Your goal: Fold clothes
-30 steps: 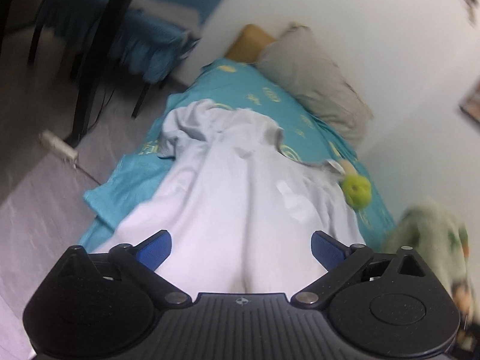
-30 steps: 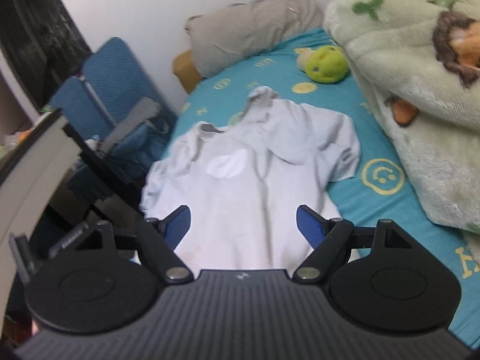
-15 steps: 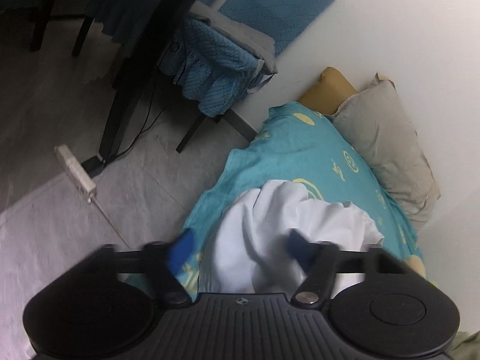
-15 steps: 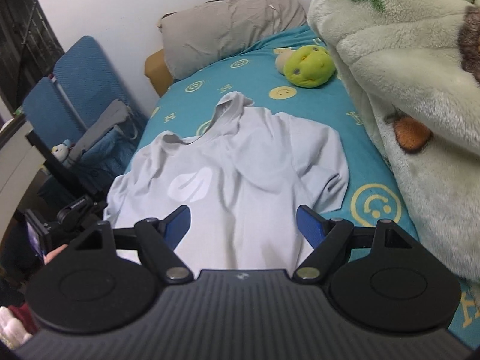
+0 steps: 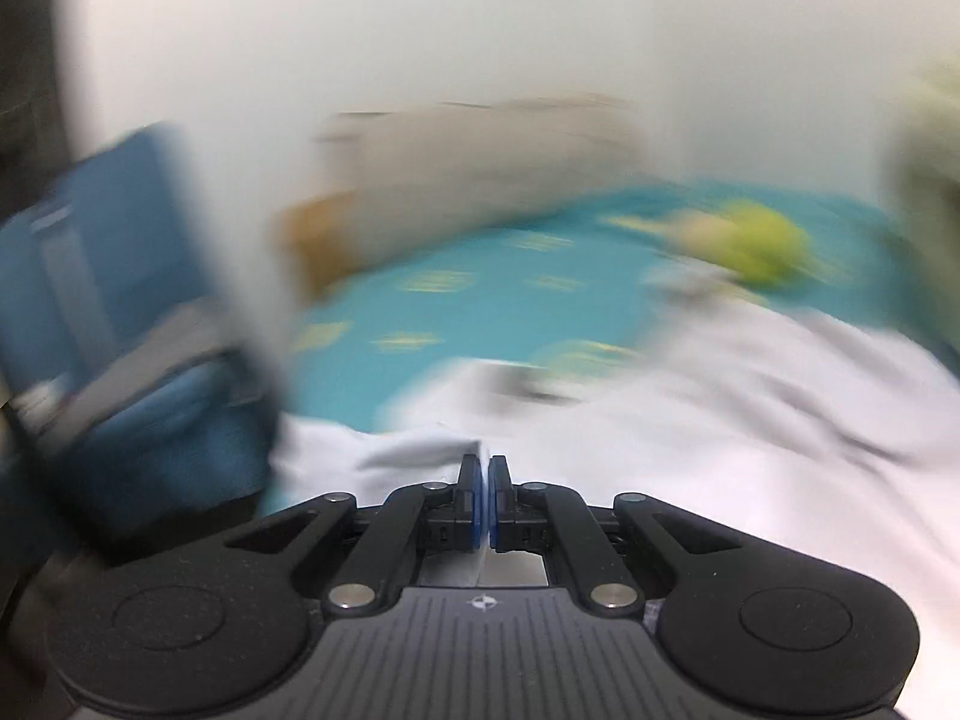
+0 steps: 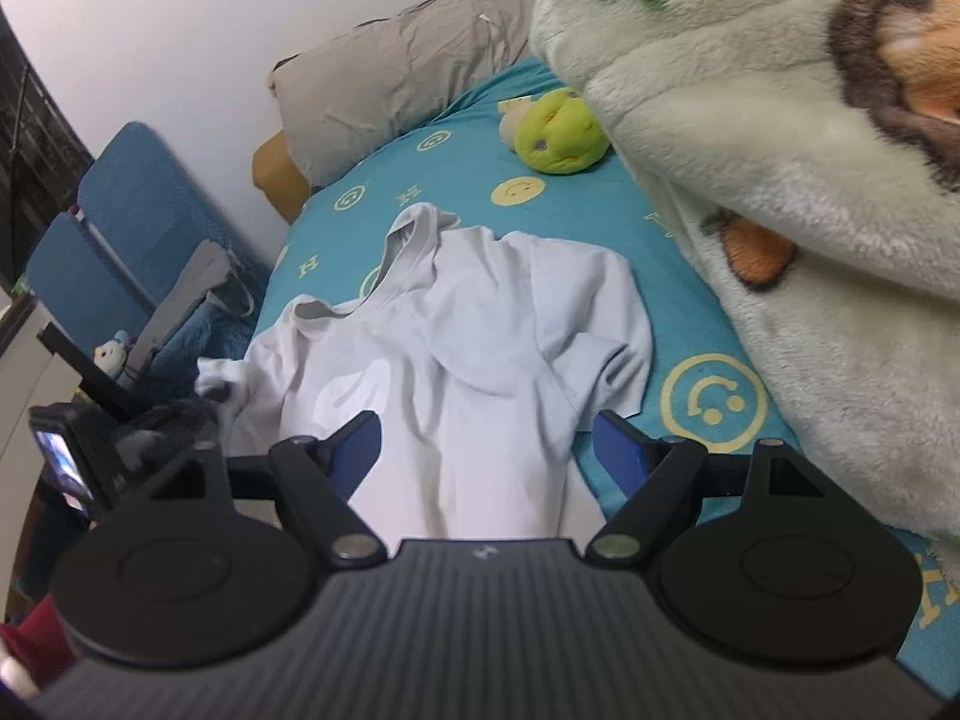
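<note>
A white T-shirt [image 6: 480,348] lies spread and rumpled on the teal bed sheet [image 6: 606,210], collar toward the pillow. My right gripper [image 6: 486,438] hovers open over the shirt's lower part, blue pads wide apart and nothing between them. In the blurred left wrist view my left gripper [image 5: 485,462] sits at the left edge of the T-shirt [image 5: 690,450], its jaws closing tight with a strip of white cloth between the pads. The right wrist view shows the left gripper [image 6: 207,402] blurred at the shirt's left sleeve.
A green plush toy [image 6: 558,132] and a grey pillow [image 6: 408,72] lie at the head of the bed. A thick pale-green fleece blanket [image 6: 780,210] is heaped along the right side. Blue chairs [image 6: 114,240] draped with cloth stand left of the bed.
My left gripper swung from over the shirt to its left sleeve, rolled, and went from wide open to shut on the cloth. My right gripper drifted closer over the shirt, staying open.
</note>
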